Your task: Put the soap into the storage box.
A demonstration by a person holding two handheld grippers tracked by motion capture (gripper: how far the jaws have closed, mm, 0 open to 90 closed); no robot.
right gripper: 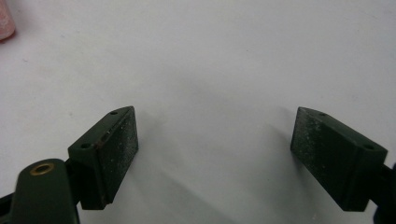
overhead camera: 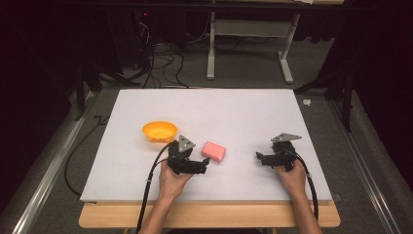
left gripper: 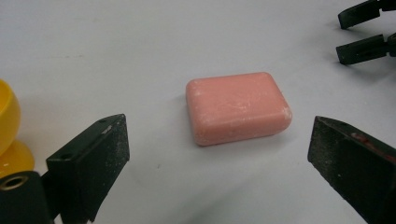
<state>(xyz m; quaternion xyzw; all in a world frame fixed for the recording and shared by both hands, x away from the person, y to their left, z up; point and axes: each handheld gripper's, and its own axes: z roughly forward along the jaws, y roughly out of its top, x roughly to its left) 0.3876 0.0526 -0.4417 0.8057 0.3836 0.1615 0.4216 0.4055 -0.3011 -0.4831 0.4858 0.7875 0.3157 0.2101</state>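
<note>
A pink soap bar (overhead camera: 214, 151) lies flat on the white board (overhead camera: 204, 112), right of an orange bowl (overhead camera: 159, 131). My left gripper (overhead camera: 206, 162) is open just short of the bar, which lies a little beyond its wide-apart jaws in the left gripper view, where the soap bar (left gripper: 237, 107) is untouched and the bowl (left gripper: 8, 128) sits at the left edge. My right gripper (overhead camera: 259, 158) rests open on the board to the right, pointing left toward the bar. In the right gripper view its jaws (right gripper: 215, 149) hold nothing, and the bar's corner (right gripper: 5, 25) peeks in top left.
The white board lies on a wooden table whose front edge (overhead camera: 209, 215) runs below my hands. Behind the board are a white table frame (overhead camera: 248, 34) and cables on the floor. The right gripper's jaws (left gripper: 364, 32) appear at the top right of the left gripper view.
</note>
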